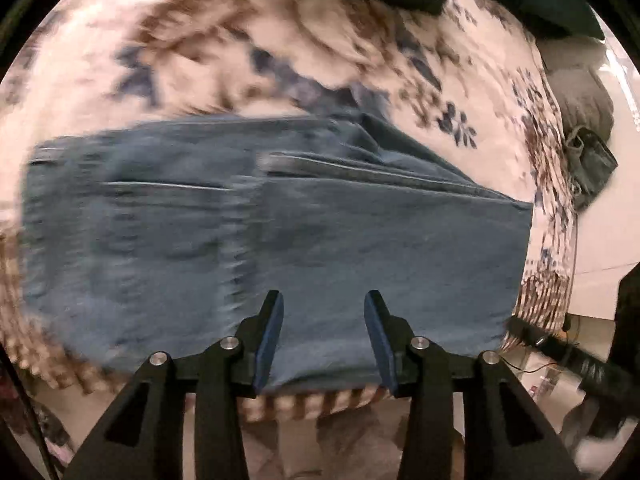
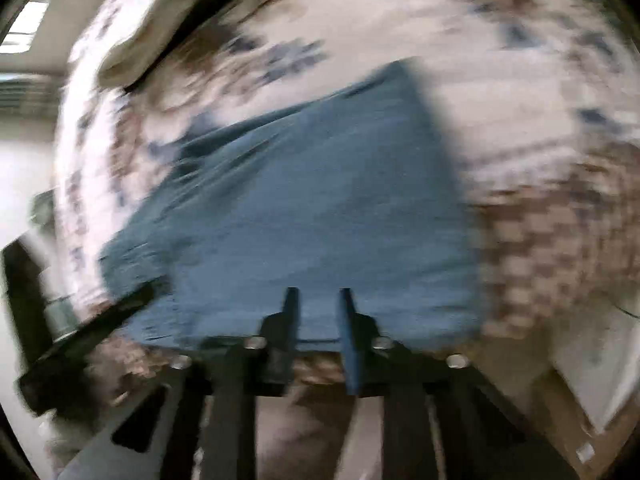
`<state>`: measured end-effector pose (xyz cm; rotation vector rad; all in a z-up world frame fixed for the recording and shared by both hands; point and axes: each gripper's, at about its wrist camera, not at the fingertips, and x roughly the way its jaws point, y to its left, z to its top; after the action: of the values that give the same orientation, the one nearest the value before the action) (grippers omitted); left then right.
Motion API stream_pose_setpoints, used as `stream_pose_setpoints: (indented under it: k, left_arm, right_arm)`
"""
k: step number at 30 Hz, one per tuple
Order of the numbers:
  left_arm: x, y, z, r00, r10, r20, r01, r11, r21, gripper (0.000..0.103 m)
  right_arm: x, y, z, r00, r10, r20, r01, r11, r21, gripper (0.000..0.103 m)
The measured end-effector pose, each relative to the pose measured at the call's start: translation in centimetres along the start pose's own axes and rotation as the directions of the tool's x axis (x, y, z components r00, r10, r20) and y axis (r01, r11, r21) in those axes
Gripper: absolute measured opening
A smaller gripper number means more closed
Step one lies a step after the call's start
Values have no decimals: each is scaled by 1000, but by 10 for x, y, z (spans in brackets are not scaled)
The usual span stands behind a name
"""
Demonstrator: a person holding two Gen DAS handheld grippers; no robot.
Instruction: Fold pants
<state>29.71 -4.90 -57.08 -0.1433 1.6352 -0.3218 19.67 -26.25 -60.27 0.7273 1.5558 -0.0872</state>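
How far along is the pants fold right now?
Done: the jeans already lie as a compact, roughly rectangular stack on the floral blanket, layered edges showing on top. In hand: nothing; the left gripper and right gripper are both open above the near edge, gripping no cloth. Left: possibly one more fold or a tidy-up, though motion blur hides whether the edges line up.

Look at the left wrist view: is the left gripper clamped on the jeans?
No. The left gripper stands open, its two blue fingers spread apart above the jeans with no cloth between them.
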Motion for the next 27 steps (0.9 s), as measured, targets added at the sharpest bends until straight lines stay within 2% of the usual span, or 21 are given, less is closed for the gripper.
stream_pose_setpoints:
  k: [2, 4, 6, 8, 12, 15, 18, 19, 20, 22, 24, 25, 27]
  left_arm:
    - [25, -5, 12, 997, -13, -76, 13, 1000, 0, 39]
    - [36, -5, 3, 992, 23, -123, -20, 999, 26, 39]
    - [41, -2, -14, 989, 37, -142, -28, 997, 66, 39]
    - [40, 4, -28, 989, 40, -142, -26, 995, 98, 38]
    - [40, 12, -44, 987, 57, -148, -41, 993, 110, 36]
    - [36, 11, -43, 986, 53, -157, -42, 996, 76, 36]
    - [27, 14, -31, 989, 30, -144, -27, 999, 24, 36]
    - [22, 18, -30, 991, 20, -133, -19, 1000, 9, 37]
    - [21, 18, -28, 992, 12, -125, -12, 1000, 0, 38]
    - [22, 19, -16, 993, 3, -119, -6, 1000, -26, 39]
    - [19, 27, -16, 994, -22, -111, 14, 997, -71, 38]
    - [9, 37, -21, 995, -32, -91, 23, 995, -96, 38]
    - [-17, 56, -28, 999, -36, 5, 36, 990, -137, 39]
  right_arm:
    - [37, 4, 4, 997, 38, -70, -38, 999, 11, 15]
    - [71, -3, 0, 986, 28, -162, -25, 999, 23, 15]
    - [85, -11, -16, 973, 46, -227, -38, 999, 38, 13]
    - [88, -21, -31, 969, 10, -248, -7, 1000, 11, 7]
    - [94, -56, -46, 955, -103, -279, 120, 992, 47, 7]
    - [73, -62, -50, 962, -42, -271, 66, 995, 77, 12]
    - [49, -41, -50, 970, -37, -240, 42, 999, 15, 14]
    - [38, -34, -49, 978, -39, -207, 39, 999, -5, 22]
    - [33, -26, -45, 981, -49, -185, 46, 999, -17, 36]
    - [29, -23, -37, 987, -92, -133, 86, 995, -44, 51]
    - [37, -32, -23, 973, -195, -121, 191, 981, -44, 51]
    - [47, -42, -20, 964, -222, -148, 222, 975, -14, 51]
    - [51, -48, -18, 967, -180, -181, 192, 980, 50, 51]
